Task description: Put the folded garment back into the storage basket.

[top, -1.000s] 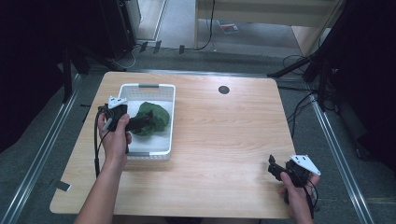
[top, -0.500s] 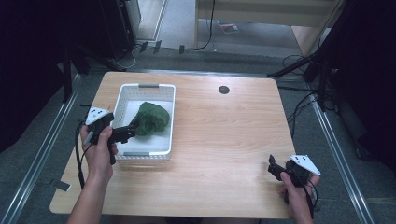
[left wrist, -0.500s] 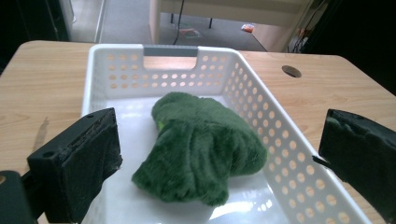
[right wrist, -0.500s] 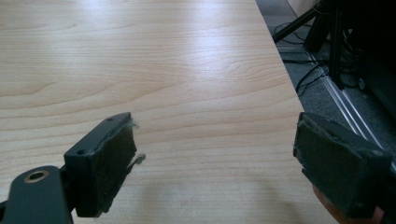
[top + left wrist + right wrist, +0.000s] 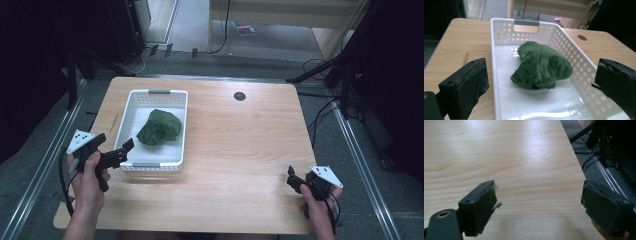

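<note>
A crumpled dark green cloth lies inside a white perforated basket on the left half of the wooden table. My left gripper hovers at the basket's near left corner, open, with nothing between its jaws; the cloth sits a short way ahead of it. My right gripper is held near the table's front right corner, open and empty over bare wood.
The table has a round grommet hole near its far edge. Metal rails and cables run along the floor on both sides. A dark stand rises at the right.
My left gripper has let go of the green cloth inside the basket and pulled back toward the near left corner. The cloth stays in the basket. The right gripper has not moved.
</note>
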Motion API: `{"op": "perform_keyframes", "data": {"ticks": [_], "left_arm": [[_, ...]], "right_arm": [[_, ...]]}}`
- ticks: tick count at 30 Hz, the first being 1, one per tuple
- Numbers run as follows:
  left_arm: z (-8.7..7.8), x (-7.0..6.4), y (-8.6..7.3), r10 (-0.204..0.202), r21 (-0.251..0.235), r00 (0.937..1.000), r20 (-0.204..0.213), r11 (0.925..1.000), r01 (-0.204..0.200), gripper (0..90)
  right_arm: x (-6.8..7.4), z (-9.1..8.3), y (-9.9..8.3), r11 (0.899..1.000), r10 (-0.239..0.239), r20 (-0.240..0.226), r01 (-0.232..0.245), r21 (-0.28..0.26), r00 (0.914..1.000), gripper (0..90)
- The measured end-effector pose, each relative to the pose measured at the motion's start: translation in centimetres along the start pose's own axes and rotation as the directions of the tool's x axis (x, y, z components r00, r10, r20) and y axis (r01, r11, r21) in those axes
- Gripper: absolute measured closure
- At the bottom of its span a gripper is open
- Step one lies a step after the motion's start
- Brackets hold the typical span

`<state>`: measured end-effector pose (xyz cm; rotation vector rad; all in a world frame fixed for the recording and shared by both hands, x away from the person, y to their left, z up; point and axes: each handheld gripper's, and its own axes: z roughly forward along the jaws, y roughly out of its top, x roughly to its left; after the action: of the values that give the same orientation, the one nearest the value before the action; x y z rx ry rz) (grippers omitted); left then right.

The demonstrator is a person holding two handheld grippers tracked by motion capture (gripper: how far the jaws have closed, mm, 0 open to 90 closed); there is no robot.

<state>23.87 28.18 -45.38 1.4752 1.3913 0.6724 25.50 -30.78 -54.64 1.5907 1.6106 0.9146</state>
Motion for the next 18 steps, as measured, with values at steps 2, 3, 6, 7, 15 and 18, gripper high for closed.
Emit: {"op": "perform_keyframes", "data": {"ticks": [2, 3, 6, 7, 15, 18], "left_arm": [[-0.5, 0.4, -0.4, -0.002, -0.005, 1.0000, -0.002, 1.0000, 0.002, 0.0], [-0.7, 0.6, -0.6, -0.002, -0.006, 1.0000, -0.007, 1.0000, 0.002, 0.0], [-1.3, 1.2, -1.2, -0.009, -0.016, 0.9998, -0.015, 0.9998, 0.008, 0.0], [-1.5, 1.3, -1.5, -0.010, -0.014, 0.9997, -0.021, 0.9999, 0.010, 0.0], [-2.8, 2.9, -3.5, -0.013, -0.021, 0.9991, -0.041, 0.9997, 0.012, 0.0], [-3.3, 3.6, -4.4, -0.025, -0.024, 0.9986, -0.047, 0.9994, 0.024, 0.0]], "right_arm": [[0.0, 0.0, 0.0, 1.000, 0.000, 0.001, 0.000, 0.000, 1.0000, 13.0], [0.0, 0.0, 0.0, 1.000, 0.000, 0.002, 0.000, -0.001, 1.0000, 13.0], [0.0, 0.0, 0.0, 1.000, 0.000, 0.003, 0.000, -0.001, 1.0000, 13.0], [0.0, 0.0, 0.0, 1.000, 0.000, 0.003, 0.000, -0.001, 1.0000, 13.0], [0.0, 0.0, 0.0, 1.000, -0.001, 0.003, 0.001, 0.000, 1.0000, 13.0], [0.0, 0.0, 0.0, 1.000, -0.001, 0.004, 0.001, -0.001, 1.0000, 13.0]]}}
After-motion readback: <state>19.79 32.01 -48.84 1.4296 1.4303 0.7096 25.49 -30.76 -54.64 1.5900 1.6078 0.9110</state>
